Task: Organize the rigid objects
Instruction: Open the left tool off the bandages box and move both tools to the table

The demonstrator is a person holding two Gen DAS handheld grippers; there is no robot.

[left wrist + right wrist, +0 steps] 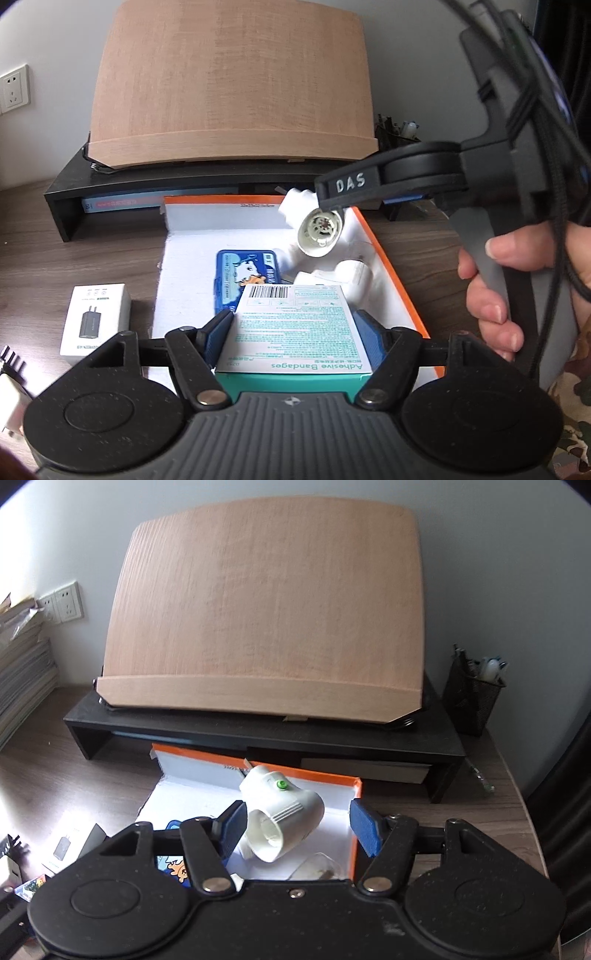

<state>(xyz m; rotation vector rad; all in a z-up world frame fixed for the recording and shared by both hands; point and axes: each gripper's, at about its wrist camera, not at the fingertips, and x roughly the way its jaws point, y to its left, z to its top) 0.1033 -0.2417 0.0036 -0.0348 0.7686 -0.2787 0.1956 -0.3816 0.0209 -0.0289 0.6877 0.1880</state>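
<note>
The right gripper [295, 827] stands apart, releasing the white lamp socket [282, 814] over the orange-edged box [354, 834]'s far right. The left gripper [293, 332] clamps the bandage box [295, 328] above its near edge. Likely next: lower it beside the blue tin [243, 280], avoiding the white fittings [343, 277].

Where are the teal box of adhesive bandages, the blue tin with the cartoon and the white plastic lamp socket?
Teal box of adhesive bandages [291, 328], left wrist view, printed top face.
Blue tin with the cartoon [240, 273], left wrist view, lid.
White plastic lamp socket [284, 812], right wrist view, ribbed body.
</note>
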